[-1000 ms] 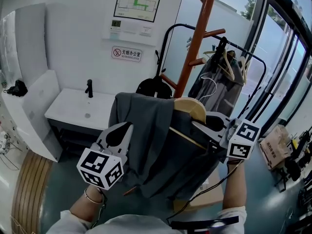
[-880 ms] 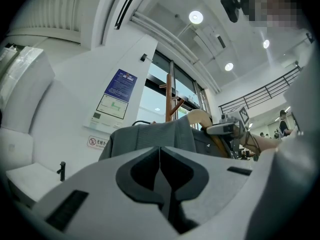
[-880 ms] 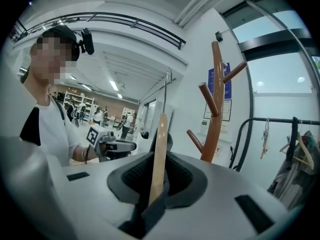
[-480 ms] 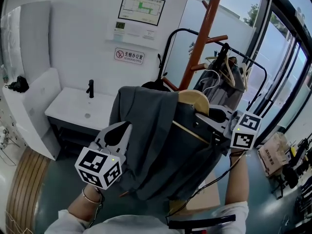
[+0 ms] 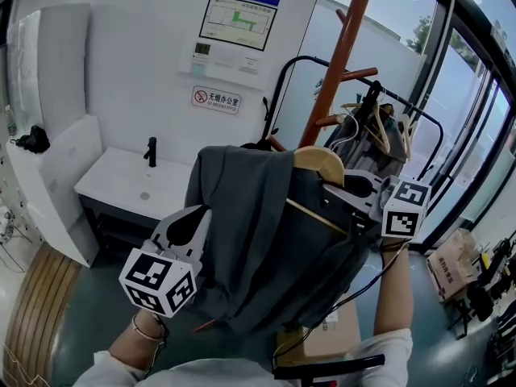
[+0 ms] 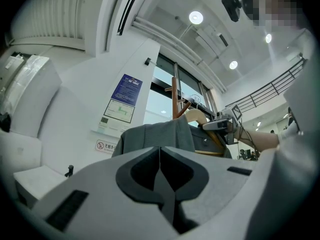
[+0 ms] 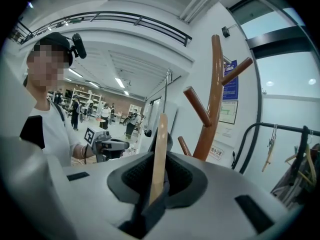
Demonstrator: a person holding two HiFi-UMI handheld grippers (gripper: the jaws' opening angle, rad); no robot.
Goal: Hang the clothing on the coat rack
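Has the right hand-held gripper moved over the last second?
Yes. The right hand-held gripper, shut on the pale wooden hanger carrying the grey garment, has risen slightly toward the lower pegs of the red-brown wooden coat rack.

Clothing [image 5: 250, 248]: grey woven cloth, matt.
Hanger [image 5: 320, 166]: pale wood, smooth, slight sheen.
Coat rack [image 5: 345, 63], upper right: red-brown wood, satin finish.
Garment rail [image 5: 314, 57] behind it: black metal tube.
Floor [image 5: 89, 321], lower left: glossy.

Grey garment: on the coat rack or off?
Off. The grey garment drapes a wooden hanger clamped in the right gripper, short of the coat rack.
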